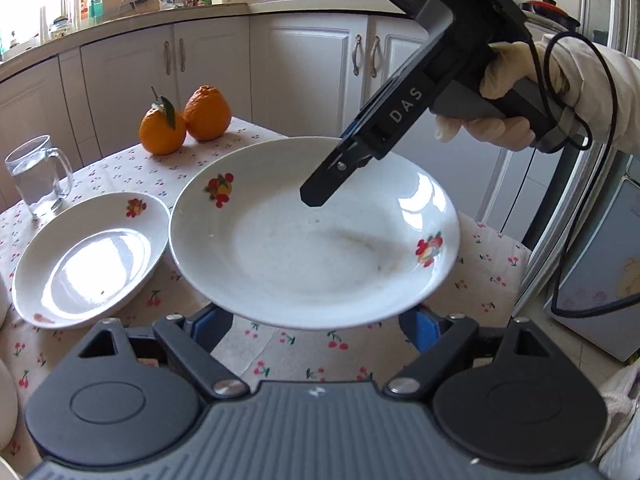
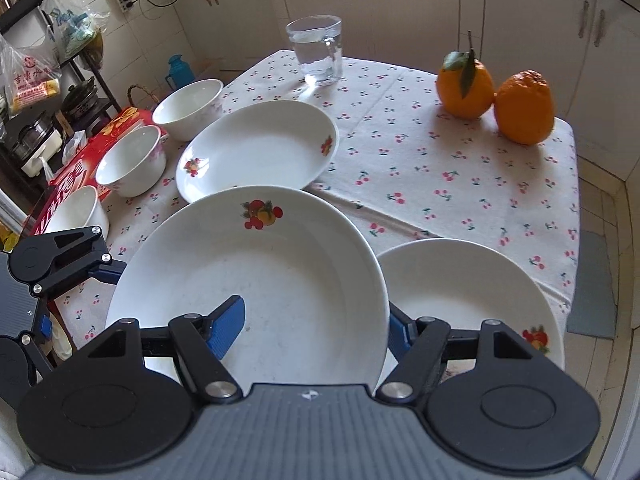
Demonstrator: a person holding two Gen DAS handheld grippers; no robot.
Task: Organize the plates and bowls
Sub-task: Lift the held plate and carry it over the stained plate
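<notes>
A shallow white fruit-patterned plate (image 2: pixel 256 280) was held clear of the cherry-print bench (image 2: pixel 460 168) by its rim, pinched between the right tool's (image 2: pixel 316 328) narrowed fingers, presumably for stacking, while the left tool (image 1: pixel 316 322) was spread wide beneath, gripping nothing.

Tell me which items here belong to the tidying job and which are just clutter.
Job: held plate, gripped at its rim by the right gripper; two plates on the table; three bowls.

Clutter: two oranges, water mug, red box.
</notes>
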